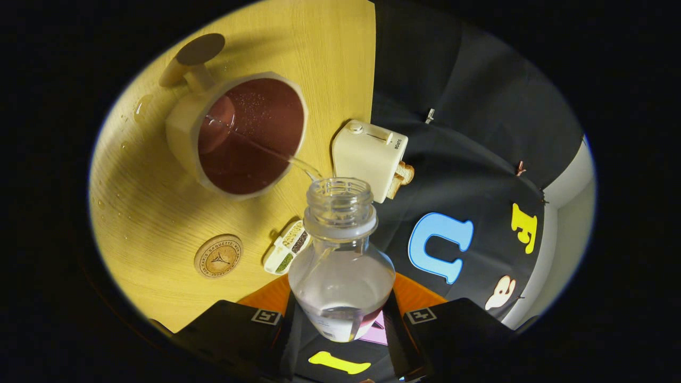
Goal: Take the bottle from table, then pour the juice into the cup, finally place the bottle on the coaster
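Observation:
My gripper is shut on a clear plastic bottle, held between both fingers and tipped over, its open neck pointing toward the cup. A thin clear stream runs from the bottle's mouth into the cream cup, which stands on the yellow wooden table and holds dark reddish liquid. Some liquid still sits in the bottle's body. A round cork coaster lies on the table, nearer the fingers than the cup.
A cream toaster with toast in it stands by the table's edge beyond the bottle. A small white dish of seeds lies beside the bottle. Droplets dot the table near the cup. A brown round lid or spoon sits past the cup.

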